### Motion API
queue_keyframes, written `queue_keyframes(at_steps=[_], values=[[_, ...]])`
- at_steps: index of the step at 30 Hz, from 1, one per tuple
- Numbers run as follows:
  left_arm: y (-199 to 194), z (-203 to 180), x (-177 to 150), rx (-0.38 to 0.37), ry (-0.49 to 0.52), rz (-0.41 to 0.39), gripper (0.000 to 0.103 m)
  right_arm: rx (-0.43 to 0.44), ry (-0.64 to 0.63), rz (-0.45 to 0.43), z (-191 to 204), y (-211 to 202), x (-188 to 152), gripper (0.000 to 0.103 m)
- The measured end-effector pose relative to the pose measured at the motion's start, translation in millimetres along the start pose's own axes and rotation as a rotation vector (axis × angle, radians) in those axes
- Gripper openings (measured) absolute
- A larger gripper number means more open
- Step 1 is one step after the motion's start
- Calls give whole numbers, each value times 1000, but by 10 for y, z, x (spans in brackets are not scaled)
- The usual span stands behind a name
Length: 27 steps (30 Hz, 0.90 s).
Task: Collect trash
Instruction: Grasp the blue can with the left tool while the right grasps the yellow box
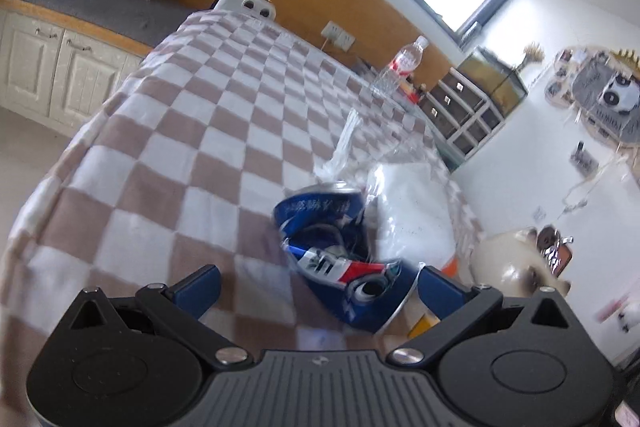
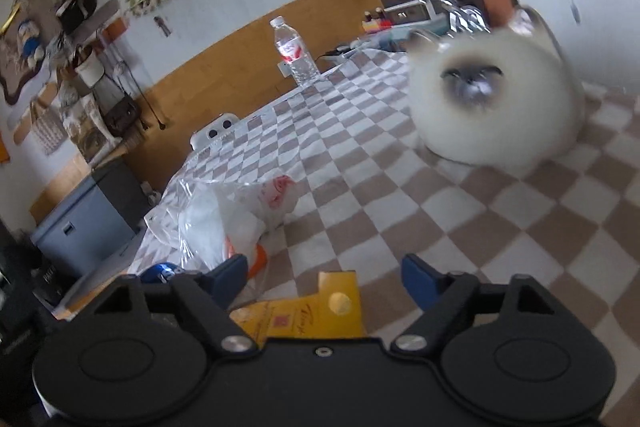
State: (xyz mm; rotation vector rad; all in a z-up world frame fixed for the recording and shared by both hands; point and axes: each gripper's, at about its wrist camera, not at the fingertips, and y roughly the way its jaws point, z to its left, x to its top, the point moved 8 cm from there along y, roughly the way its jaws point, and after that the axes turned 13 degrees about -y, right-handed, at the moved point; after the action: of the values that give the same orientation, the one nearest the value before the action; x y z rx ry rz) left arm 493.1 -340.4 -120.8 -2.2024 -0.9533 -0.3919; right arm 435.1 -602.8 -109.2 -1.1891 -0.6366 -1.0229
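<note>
Two crushed blue cans [image 1: 340, 259] lie on the checkered tablecloth [image 1: 180, 155], against a clear and white plastic bag [image 1: 412, 215]. My left gripper [image 1: 318, 289] is open just in front of them; the nearer can sits between its blue fingertips, close to the right one. In the right wrist view my right gripper [image 2: 324, 279] is open over a flat yellow carton [image 2: 304, 307], which lies between the fingers with the pads off it. The plastic bag [image 2: 228, 215] is ahead and to the left, with a blue can [image 2: 160, 273] beside it.
A fluffy white cat [image 2: 492, 99] sits on the cloth ahead-right of the right gripper. A water bottle [image 2: 294, 51] stands at the far table edge. A white chair back [image 1: 246, 3] shows beyond the table, and a drawer unit [image 1: 460, 115] stands by the wall.
</note>
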Motion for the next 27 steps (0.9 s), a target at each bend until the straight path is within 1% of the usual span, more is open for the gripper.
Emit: queue_keyframes(at_steps=[1,4,6,8,11,15,17,19,22,27], values=[[40,-23,-9,-2,-2,2,103,16,13,-2,-20,-2,-13,84],[140,-101,-37,-43,-35,10,103,50,49,23,-52,44,-71,84],[190,-144,-61,-80,-47,10,103,57,31,17,-11,46,-73,84],[216,-173,-89,-107,-36,-11,103,65,-38,7,109,26,-85,86],[222,-204,-145,-120,15,-39,103,76,-143,1,299,23,-115,96],[191,-206,-133,-164,-17,-51,103,40,-314,-10,516,13,-171,103],[168,-194,-125,-188,-34,-63,103,23,-377,-14,583,11,-190,103],[152,-186,-106,-206,-57,-67,103,21,-413,-7,629,10,-211,103],[141,-181,-97,-213,-75,-72,103,33,-438,1,665,9,-223,103],[220,-219,-106,-201,-65,-72,103,-8,-479,40,694,83,-255,103]])
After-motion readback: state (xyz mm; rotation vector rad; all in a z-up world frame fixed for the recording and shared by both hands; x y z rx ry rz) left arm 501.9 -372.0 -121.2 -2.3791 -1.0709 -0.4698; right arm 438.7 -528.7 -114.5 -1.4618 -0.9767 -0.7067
